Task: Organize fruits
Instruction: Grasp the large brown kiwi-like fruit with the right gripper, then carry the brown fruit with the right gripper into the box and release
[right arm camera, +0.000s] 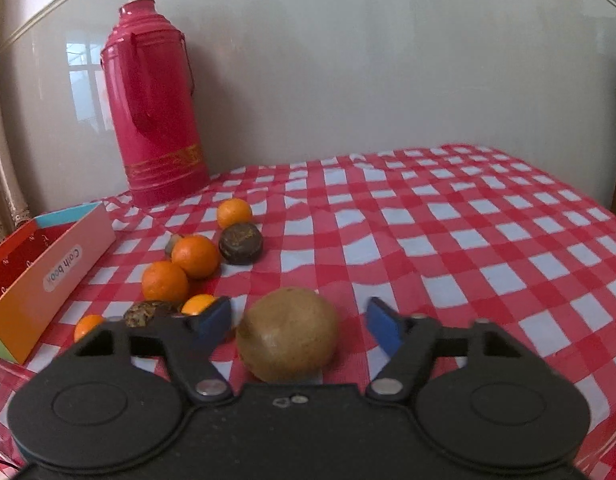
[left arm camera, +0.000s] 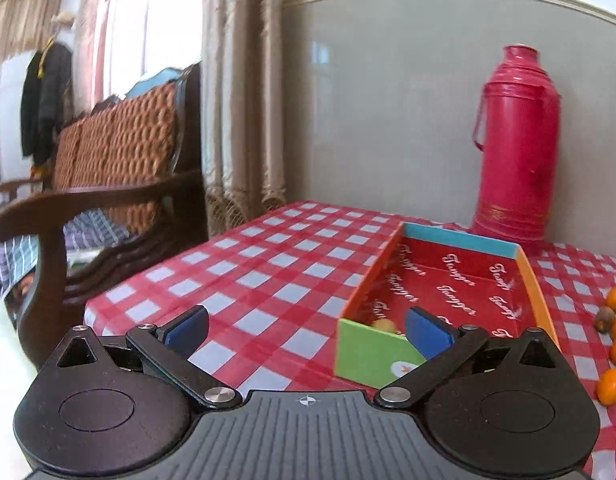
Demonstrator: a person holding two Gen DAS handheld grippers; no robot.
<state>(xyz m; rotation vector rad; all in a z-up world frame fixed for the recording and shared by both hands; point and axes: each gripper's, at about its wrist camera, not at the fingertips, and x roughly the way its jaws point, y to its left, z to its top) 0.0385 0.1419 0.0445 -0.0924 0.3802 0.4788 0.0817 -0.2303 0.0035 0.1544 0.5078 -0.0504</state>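
A colourful cardboard box (left arm camera: pixel 377 354) with a red printed inside lies on the checked table; a small yellowish fruit (left arm camera: pixel 383 324) sits in its near end. My left gripper (left arm camera: pixel 308 332) is open and empty, its right finger over the box's near corner. In the right wrist view, my right gripper (right arm camera: pixel 300 322) is open around a large brown round fruit (right arm camera: pixel 288 334) that rests on the cloth between the fingers. Several oranges (right arm camera: pixel 195 256) and dark brown fruits (right arm camera: pixel 240 242) lie to its left, next to the box (right arm camera: pixel 48 276).
A tall red thermos (left arm camera: pixel 515 148) stands at the back by the grey wall, behind the box; it also shows in the right wrist view (right arm camera: pixel 154 104). A wooden bench (left arm camera: pixel 108 184) stands beyond the table's left edge. Oranges (left arm camera: pixel 611 386) lie right of the box.
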